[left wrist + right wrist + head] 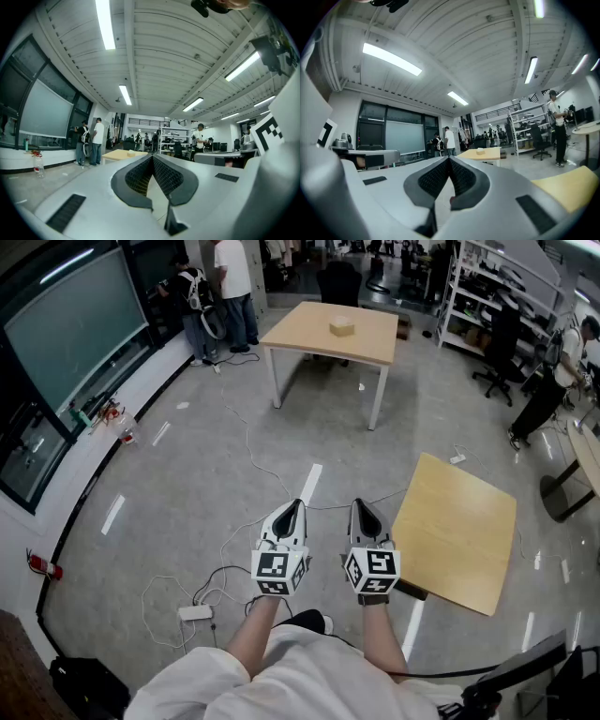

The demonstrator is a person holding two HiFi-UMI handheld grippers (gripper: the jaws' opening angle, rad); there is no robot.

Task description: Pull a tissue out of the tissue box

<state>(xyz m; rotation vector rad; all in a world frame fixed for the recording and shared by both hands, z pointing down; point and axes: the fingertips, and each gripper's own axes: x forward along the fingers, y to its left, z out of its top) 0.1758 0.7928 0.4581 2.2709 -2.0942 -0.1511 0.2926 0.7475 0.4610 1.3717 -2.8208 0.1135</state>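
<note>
L claw [294, 505] & R claw [360, 505]: both clenched, empty. Tissue box [341, 326] on far table [300, 332], well ahead of both.

- The left gripper [292, 510] is held level and points forward; its jaws are closed together, with nothing between them.
- The right gripper [360, 508] is just beside it, also level, with its jaws closed and empty.
- The left forearm [255, 634] and the right forearm [382, 641] reach forward, nearly parallel.

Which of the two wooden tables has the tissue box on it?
The far table straight ahead carries the tissue box; the near table at right does not.
</note>
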